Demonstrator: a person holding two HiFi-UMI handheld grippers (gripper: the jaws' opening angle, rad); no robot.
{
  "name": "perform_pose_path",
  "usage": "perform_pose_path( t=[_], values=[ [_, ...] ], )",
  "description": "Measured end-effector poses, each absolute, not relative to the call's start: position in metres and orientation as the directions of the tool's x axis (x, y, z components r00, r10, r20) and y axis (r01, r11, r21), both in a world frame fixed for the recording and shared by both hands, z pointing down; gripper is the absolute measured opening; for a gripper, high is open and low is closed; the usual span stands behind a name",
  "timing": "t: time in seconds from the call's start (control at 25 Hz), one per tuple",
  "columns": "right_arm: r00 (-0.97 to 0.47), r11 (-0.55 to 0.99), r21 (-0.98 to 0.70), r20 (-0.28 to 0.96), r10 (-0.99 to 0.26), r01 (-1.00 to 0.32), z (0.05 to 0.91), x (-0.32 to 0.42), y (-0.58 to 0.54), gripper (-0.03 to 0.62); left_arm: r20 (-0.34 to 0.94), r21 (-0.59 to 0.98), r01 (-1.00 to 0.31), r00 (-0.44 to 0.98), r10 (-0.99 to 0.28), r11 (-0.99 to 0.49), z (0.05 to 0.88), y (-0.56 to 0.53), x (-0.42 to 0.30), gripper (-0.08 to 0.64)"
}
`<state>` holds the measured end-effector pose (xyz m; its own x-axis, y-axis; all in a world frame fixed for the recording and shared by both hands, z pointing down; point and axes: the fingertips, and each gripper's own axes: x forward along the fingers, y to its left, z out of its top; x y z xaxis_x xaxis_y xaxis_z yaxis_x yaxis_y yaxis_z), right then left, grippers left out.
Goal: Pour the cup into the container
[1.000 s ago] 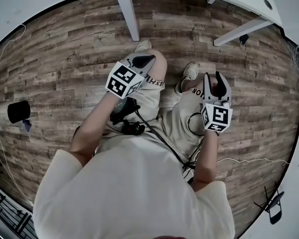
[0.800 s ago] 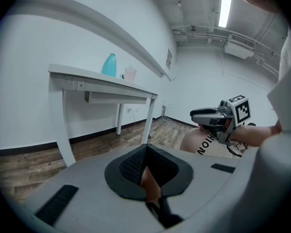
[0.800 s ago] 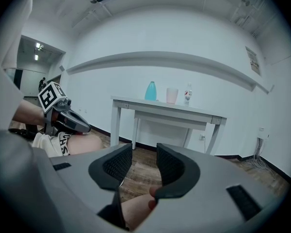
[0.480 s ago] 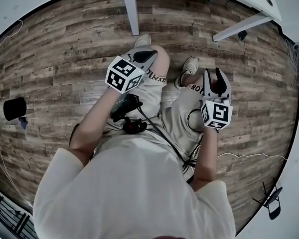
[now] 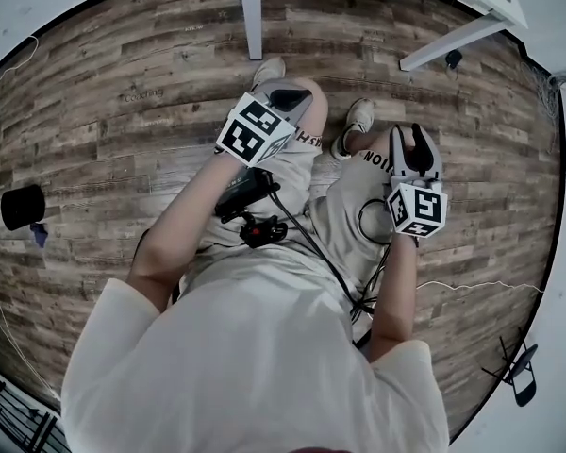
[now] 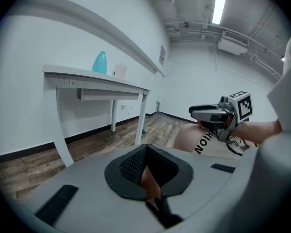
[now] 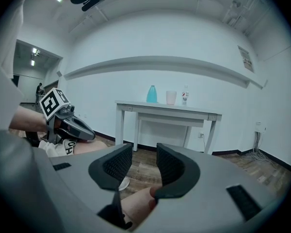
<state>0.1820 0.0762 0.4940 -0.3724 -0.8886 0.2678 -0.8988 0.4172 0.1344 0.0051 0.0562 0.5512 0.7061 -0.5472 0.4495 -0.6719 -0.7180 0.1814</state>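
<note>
A white table (image 7: 167, 110) stands against the far wall. On it are a teal container (image 7: 151, 94), a translucent cup (image 7: 171, 97) and a small bottle (image 7: 185, 96). The left gripper view shows the container (image 6: 100, 63) and cup (image 6: 120, 71) from the side. My left gripper (image 6: 145, 152) is shut with nothing in it, held over the person's thigh (image 5: 288, 99). My right gripper (image 7: 139, 161) is open and empty, beside the other knee (image 5: 407, 141). Both are well short of the table.
Wooden plank floor lies between me and the table legs (image 5: 251, 12). A black object (image 5: 21, 206) sits on the floor at the left, and a thin white cable (image 5: 472, 285) trails at the right. A long wall shelf (image 7: 160, 62) runs above the table.
Both grippers have drifted forward over the floor with the walking person; the left one shifted a little right in the head view. Neither gripper's jaws changed.
</note>
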Motion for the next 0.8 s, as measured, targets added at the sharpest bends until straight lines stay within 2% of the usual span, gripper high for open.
perform_pose_path(
  t=[0.52,0.8],
  values=[
    [-0.302,0.325,0.048,0.266,-0.915,-0.944,0.497,0.205,0.109,0.16,0.467,0.161,-0.646,0.716,-0.519,-0.746,0.55,0.065,0.009,0.011],
    [-0.293,0.363,0.179,0.328,-0.898,-0.914,0.503,0.186,0.099,0.16,0.487,0.075,-0.631,0.699,-0.524,-0.772,0.55,0.068,0.017,0.012]
  ],
)
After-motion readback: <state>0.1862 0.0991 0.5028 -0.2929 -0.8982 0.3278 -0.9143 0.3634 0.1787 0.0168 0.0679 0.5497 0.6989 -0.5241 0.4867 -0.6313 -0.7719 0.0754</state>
